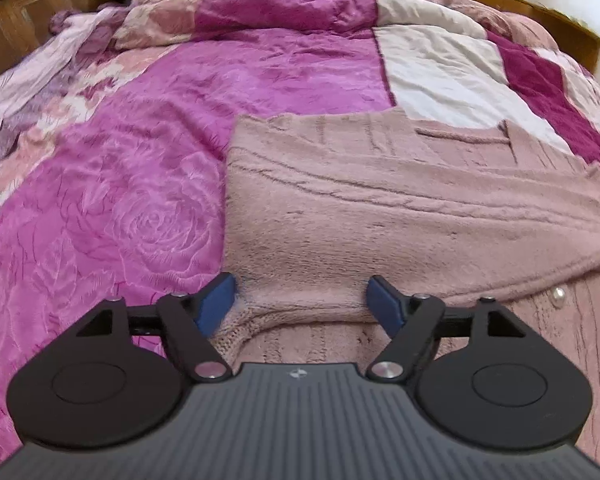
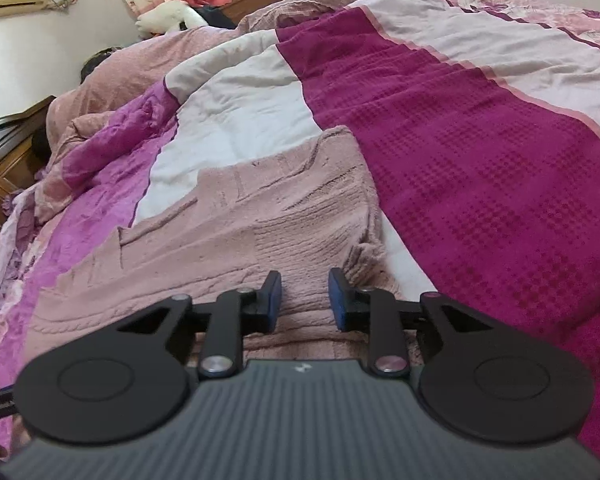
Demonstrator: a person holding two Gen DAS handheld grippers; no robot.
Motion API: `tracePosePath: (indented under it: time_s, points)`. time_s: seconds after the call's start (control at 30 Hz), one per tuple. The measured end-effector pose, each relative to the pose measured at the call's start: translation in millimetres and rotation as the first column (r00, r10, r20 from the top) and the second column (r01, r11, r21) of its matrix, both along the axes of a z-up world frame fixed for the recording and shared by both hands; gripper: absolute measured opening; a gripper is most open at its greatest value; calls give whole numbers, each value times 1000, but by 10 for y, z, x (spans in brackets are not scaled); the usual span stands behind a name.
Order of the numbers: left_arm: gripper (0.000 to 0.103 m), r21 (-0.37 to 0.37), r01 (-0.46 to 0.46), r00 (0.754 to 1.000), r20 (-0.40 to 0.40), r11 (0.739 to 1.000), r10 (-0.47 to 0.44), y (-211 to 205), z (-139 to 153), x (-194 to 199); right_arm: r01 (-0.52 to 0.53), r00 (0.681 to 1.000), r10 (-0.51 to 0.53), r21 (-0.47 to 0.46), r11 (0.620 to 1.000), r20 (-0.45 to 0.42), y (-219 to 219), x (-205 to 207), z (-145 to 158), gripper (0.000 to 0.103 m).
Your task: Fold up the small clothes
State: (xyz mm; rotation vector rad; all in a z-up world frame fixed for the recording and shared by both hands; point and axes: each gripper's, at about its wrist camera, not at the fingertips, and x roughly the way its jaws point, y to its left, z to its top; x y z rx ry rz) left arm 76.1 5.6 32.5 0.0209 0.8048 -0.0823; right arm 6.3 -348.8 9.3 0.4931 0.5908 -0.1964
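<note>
A dusty-pink fuzzy knit sweater (image 1: pixel 380 208) lies folded on the bed, with a pearl button (image 1: pixel 558 292) showing at its lower right. My left gripper (image 1: pixel 302 300) is open wide at the sweater's near edge. A raised fold of the knit sits between its blue pads (image 1: pixel 216 304), which stand apart from it on the right side. In the right wrist view the same sweater (image 2: pixel 220 232) spreads away to the left. My right gripper (image 2: pixel 306 300) is open by a narrow gap just above the sweater's near right part, and its pads are not pressing on the cloth.
The bed is covered by a magenta rose-patterned blanket (image 1: pixel 120 200) and a dark magenta waffle blanket (image 2: pixel 480 160) over white sheeting. Rumpled pink bedding lies at the far end. A wooden headboard (image 1: pixel 540 12), a plush toy (image 2: pixel 168 18) and a cabinet (image 2: pixel 0 160) border the bed.
</note>
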Motion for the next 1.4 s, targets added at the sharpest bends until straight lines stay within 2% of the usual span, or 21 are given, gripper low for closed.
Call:
tracePosePath:
  time_s: [0.2, 0.23, 0.27, 0.33, 0.37, 0.57, 0.77, 0.9, 1.03, 1.2, 1.3, 1.4]
  points:
    - [83, -85, -64, 996, -60, 994, 59, 168, 36, 18, -7, 1000, 7, 34, 999, -12, -43, -36, 91, 29]
    - [83, -93, -71, 996, -65, 993, 65, 194, 63, 3, -15, 1000, 16, 44, 999, -10, -48, -62, 123, 35]
    - [83, -96, -76, 995, -64, 992, 70, 215, 98, -27, -26, 1000, 26, 54, 998, -3, -48, -93, 147, 46]
    - [83, -85, -68, 997, -40, 994, 65, 227, 178, -111, -34, 999, 34, 54, 998, 10, -21, -179, 216, 56]
    - [83, -72, -54, 998, -18, 996, 53, 221, 237, -170, -45, 999, 45, 41, 998, 15, 3, -227, 264, 57]
    - [83, -44, 19, 997, 80, 999, -15, 187, 595, -553, -136, 989, 134, 19, 991, 62, 104, -531, 560, 58]
    - [84, -44, 39, 991, 132, 998, -33, 193, 857, -935, -210, 975, 210, -3, 978, 74, 166, -870, 791, 58]
    - [85, -34, 36, 989, 141, 999, -31, 200, 935, -1181, -254, 965, 255, -22, 967, 54, 220, -1059, 853, 58]
    - [85, 6, 80, 988, 129, 997, -80, 156, 956, -1440, -293, 955, 296, -70, 953, 26, 302, -1256, 867, 58]
    - [85, 21, 136, 984, 113, 991, -137, 131, 913, -1797, -359, 933, 358, -107, 927, -30, 440, -1499, 803, 58]
    - [85, 27, 161, 982, 93, 987, -163, 134, 859, -1989, -420, 907, 412, -120, 900, -86, 562, -1610, 764, 58]
    - [85, 22, 184, 980, 67, 983, -185, 158, 787, -2144, -493, 869, 472, -169, 853, -150, 727, -1714, 744, 58]
